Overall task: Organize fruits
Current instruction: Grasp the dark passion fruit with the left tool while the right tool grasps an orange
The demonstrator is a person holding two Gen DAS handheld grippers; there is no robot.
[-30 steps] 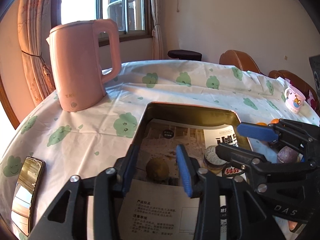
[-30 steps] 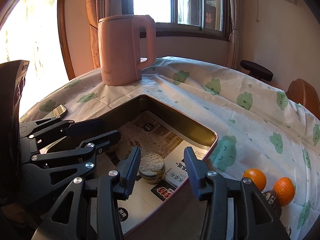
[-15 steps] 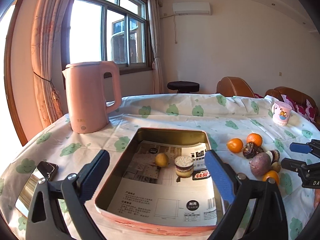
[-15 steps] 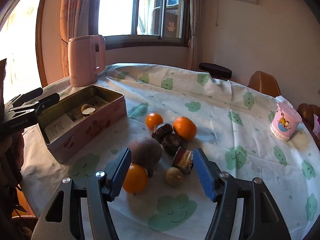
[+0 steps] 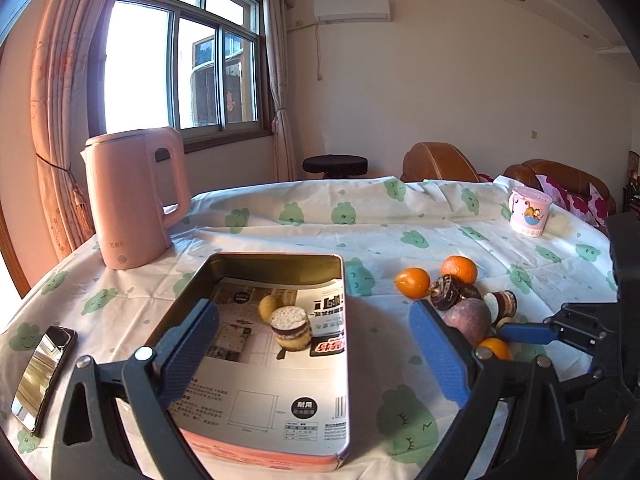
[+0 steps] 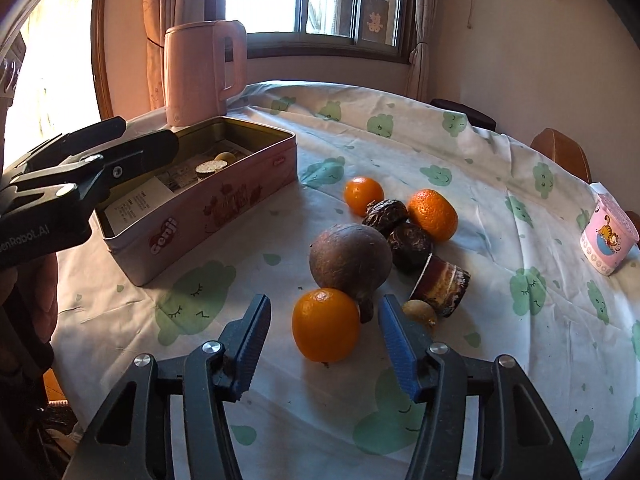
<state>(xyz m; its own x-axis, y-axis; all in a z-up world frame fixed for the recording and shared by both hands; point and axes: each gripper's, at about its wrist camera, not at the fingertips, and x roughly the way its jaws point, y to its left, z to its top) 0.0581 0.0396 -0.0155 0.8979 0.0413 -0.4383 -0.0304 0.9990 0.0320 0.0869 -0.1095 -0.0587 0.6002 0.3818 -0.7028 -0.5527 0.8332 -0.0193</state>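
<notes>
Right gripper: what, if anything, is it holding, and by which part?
Nothing. The right gripper is open, with the nearest orange between its fingers, ungripped.

left wrist — over tin point(image 5: 280, 258) | right wrist — near oranges point(image 6: 325, 325)

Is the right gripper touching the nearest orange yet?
Apart. The right wrist view shows the right gripper open, with tablecloth visible between each finger and the nearest orange.

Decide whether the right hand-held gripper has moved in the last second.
Yes. The right hand-held gripper has moved away from the tin and now frames an orange on the cloth, open.
</notes>
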